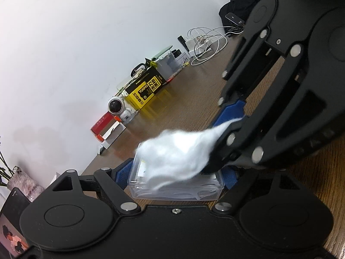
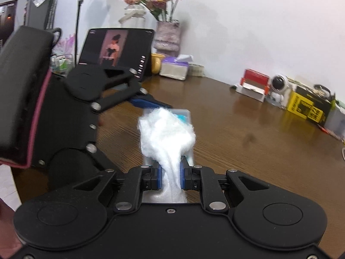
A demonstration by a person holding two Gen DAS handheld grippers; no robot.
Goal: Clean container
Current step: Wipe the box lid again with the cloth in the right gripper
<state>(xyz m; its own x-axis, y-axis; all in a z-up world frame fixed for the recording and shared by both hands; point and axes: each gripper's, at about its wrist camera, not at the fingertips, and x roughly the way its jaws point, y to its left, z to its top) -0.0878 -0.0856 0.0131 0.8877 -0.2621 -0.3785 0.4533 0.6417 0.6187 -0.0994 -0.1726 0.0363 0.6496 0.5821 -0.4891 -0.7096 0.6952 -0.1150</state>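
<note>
Currently, from the left: a tablet (image 2: 116, 49) showing a video is propped at the far left of the brown wooden table (image 2: 248, 129), with a vase of dried flowers (image 2: 167, 35) and a tissue box (image 2: 174, 67) beside it.

Left gripper (image 1: 174, 178): blue pads are clamped on opposite sides of the clear plastic container (image 1: 172, 191), which is held just above or on the table; contact with the tabletop cannot be told. Something white is seen through the container walls.

Right gripper (image 2: 170, 173): jaws are closed on a tail of white cotton wad (image 2: 166, 131). The fluffy end of the wad is pressed onto the top of the container, covering most of its lid. In the right wrist view a light-blue patch is seen at the container's far edge, past the wad.

Further right along the wall: a red and white box (image 2: 254, 83), a small white astronaut figure (image 2: 278, 86), a yellow and black carton (image 2: 308, 105). White cables (image 1: 207, 43) and a black bag (image 1: 239, 4) are seen at the far end in the left wrist view.
</note>
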